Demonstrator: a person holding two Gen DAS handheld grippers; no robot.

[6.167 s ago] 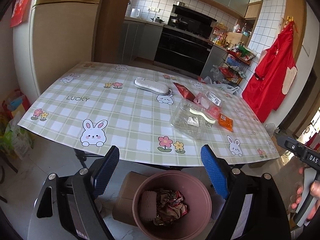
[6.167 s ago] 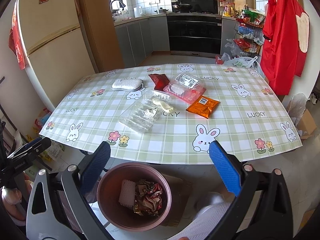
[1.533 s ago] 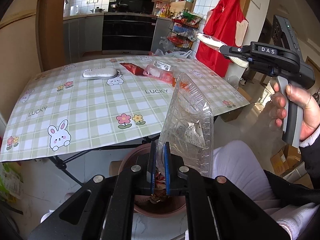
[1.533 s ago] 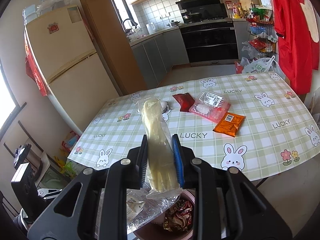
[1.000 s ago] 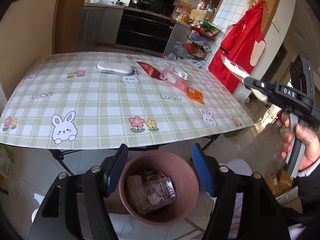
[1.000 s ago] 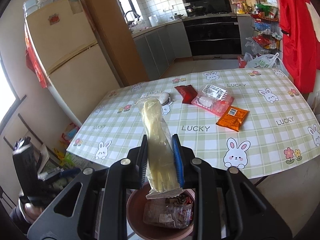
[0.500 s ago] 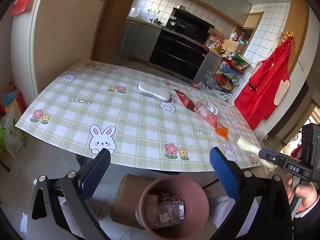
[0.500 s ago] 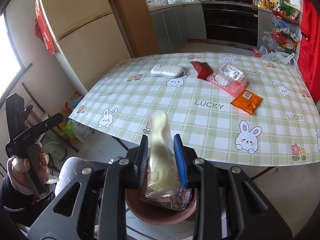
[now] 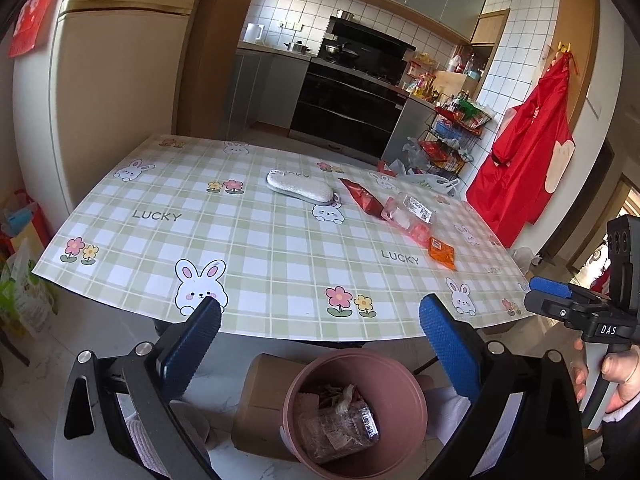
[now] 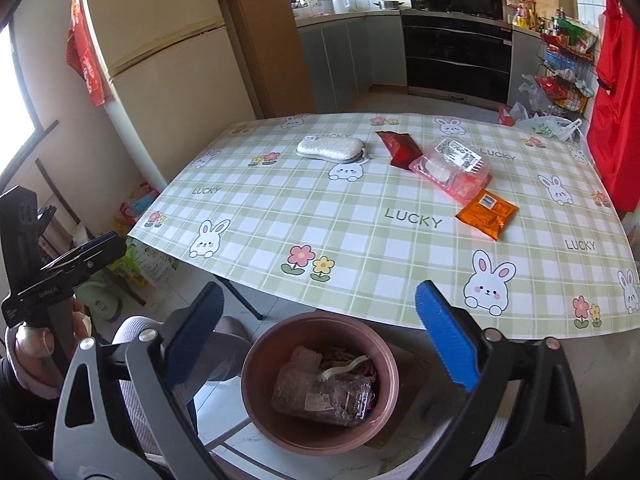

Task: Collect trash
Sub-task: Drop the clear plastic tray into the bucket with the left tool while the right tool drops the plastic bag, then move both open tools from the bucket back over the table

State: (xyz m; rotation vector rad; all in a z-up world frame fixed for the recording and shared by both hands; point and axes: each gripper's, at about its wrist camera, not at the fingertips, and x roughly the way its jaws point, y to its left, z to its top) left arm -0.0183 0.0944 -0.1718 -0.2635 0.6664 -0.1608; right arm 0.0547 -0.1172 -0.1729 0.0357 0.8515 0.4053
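A pink bin (image 9: 416, 420) stands on the floor below the table's front edge, right under both grippers. In the bin (image 10: 248, 368) lie a clear plastic container (image 10: 324, 396) and a pale wrapper (image 10: 344, 368) on older trash. My left gripper (image 9: 320, 312) is open and empty above it. My right gripper (image 10: 318, 292) has its jaws opening, with nothing between them. On the table (image 9: 260, 248) remain a white pouch (image 9: 300, 188), a red packet (image 9: 362, 200), a pink clear tray (image 9: 410, 216) and an orange packet (image 9: 442, 252).
A cardboard box (image 9: 260, 400) sits behind the bin. A fridge (image 9: 120, 100) stands left of the table. A red apron (image 9: 520, 160) hangs at the right, with a wire rack beside it. The person's knees (image 10: 160, 340) are beside the bin.
The left gripper let the clear container fall into the bin and opened wide. The right gripper sank over the bin, opened and dropped the pale wrapper onto the container.
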